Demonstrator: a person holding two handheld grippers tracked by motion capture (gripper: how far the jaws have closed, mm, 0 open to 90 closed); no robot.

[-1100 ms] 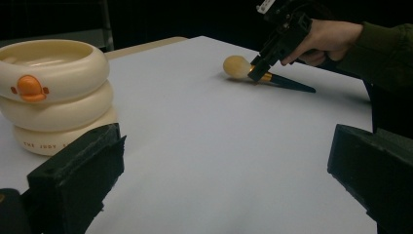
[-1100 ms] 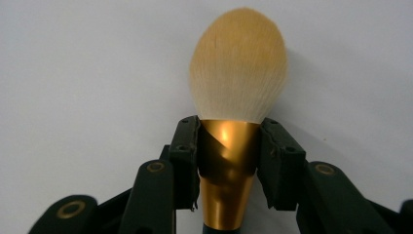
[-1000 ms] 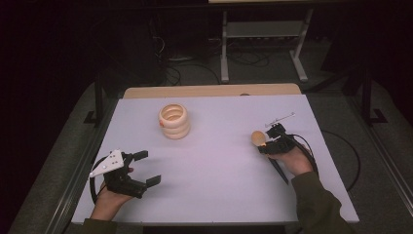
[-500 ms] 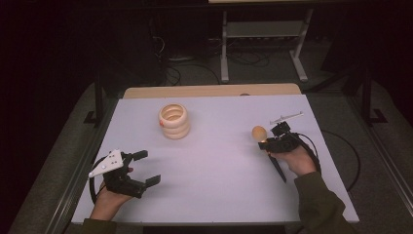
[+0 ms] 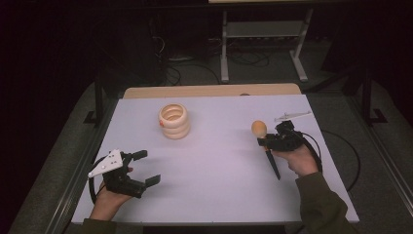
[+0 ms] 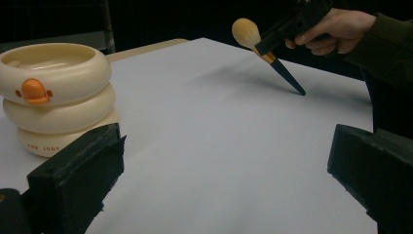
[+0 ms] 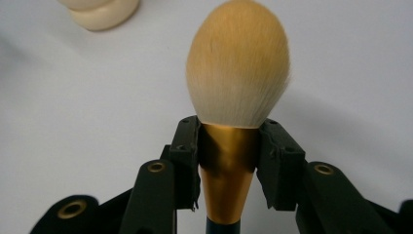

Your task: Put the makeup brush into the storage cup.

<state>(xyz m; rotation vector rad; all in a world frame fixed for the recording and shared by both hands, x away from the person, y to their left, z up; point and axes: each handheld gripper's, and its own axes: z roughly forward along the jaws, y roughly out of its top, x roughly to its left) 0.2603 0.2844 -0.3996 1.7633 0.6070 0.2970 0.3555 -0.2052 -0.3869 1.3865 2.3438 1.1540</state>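
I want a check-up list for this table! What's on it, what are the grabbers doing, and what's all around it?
Surface: white table top, bare across the middle, with a wooden strip along its far edge.
Job's things: makeup brush clamped by its gold collar, bristles up, dark handle tip slanting down towards the table; cream ringed holder with an orange duck bill stands upright, far left.
Clutter: nothing seen.
Grippers: right gripper shut on the brush; left gripper open, holding nothing, near the front left corner.
Cables: black cable loops from each gripper; more lie on the floor behind.
Surroundings: dark room, grey floor, a metal stand beyond the table.
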